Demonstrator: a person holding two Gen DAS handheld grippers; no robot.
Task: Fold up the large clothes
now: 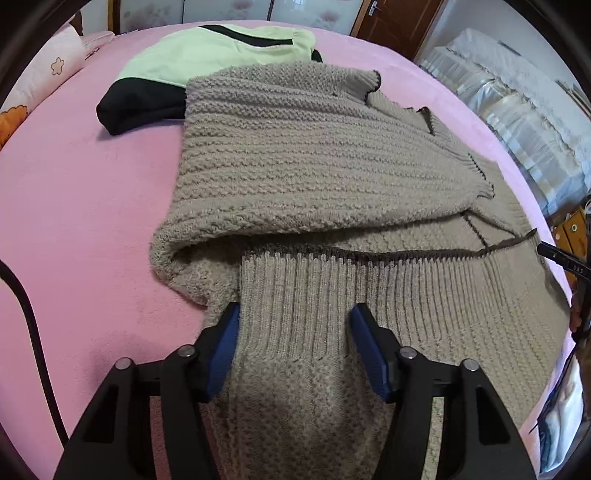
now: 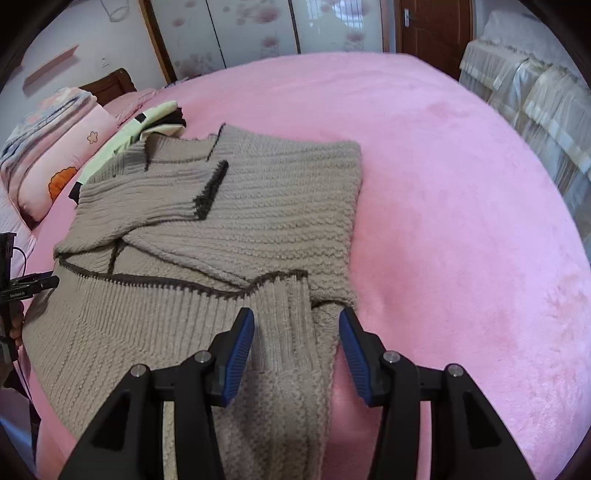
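Landmark: taupe knit sweater [image 1: 314,166], partly folded, lying on the pink bedspread [image 1: 92,203].
Left of sweater: green-and-black garment [image 1: 177,70], touching its far corner.
Over its near ribbed hem: left gripper [image 1: 293,317], jaws spread, knit between them; right gripper [image 2: 297,321], jaws spread over the hem's right corner.

Probably a home bedroom: pink bed [image 2: 443,184], pillows [image 2: 55,147], wardrobe doors [image 2: 258,29].
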